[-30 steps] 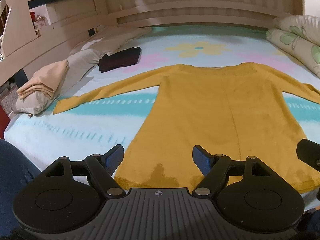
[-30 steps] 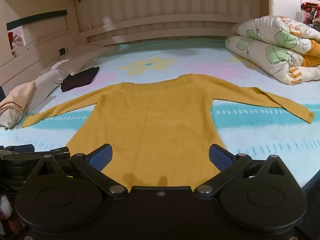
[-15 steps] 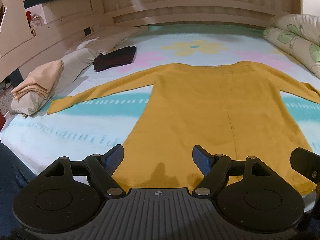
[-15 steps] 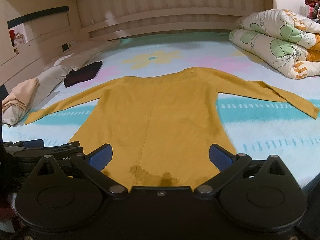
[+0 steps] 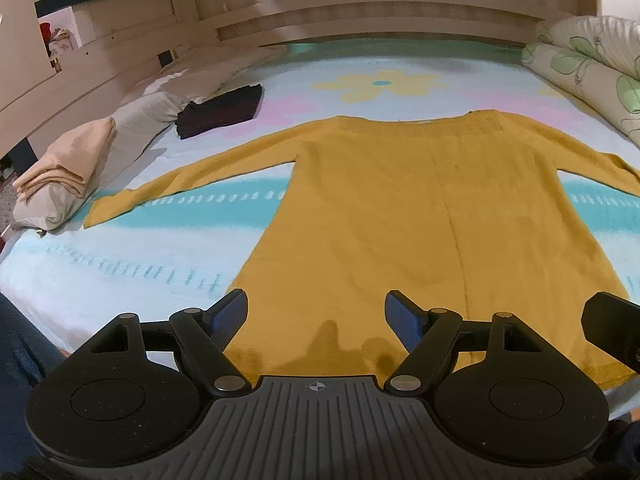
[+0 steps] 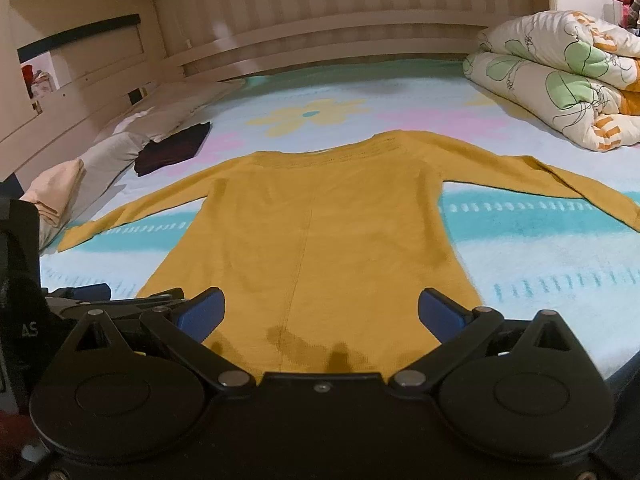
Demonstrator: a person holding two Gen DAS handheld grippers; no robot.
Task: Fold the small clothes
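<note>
A mustard-yellow long-sleeved sweater (image 5: 400,216) (image 6: 320,232) lies flat on the bed, neckline far, hem toward me, both sleeves spread sideways. My left gripper (image 5: 316,314) hovers open above the hem's left part, nothing between its blue pads. My right gripper (image 6: 320,312) stands open over the hem's middle, also with nothing in it. In the right wrist view the left gripper's tip (image 6: 84,294) shows at the left edge. In the left wrist view a black part of the right gripper (image 5: 608,324) shows at the right edge.
A dark folded garment (image 5: 222,110) and a folded peach cloth (image 5: 64,164) on a grey pillow (image 5: 132,128) lie at the left. A rolled floral quilt (image 6: 560,92) sits far right. The bedsheet (image 5: 132,276) is pale blue; a wooden headboard (image 6: 320,36) stands behind.
The left gripper's view has shifted: the sweater and the left-side pile now sit further right and lower in its frame. The right gripper has barely moved. Both stay open.
</note>
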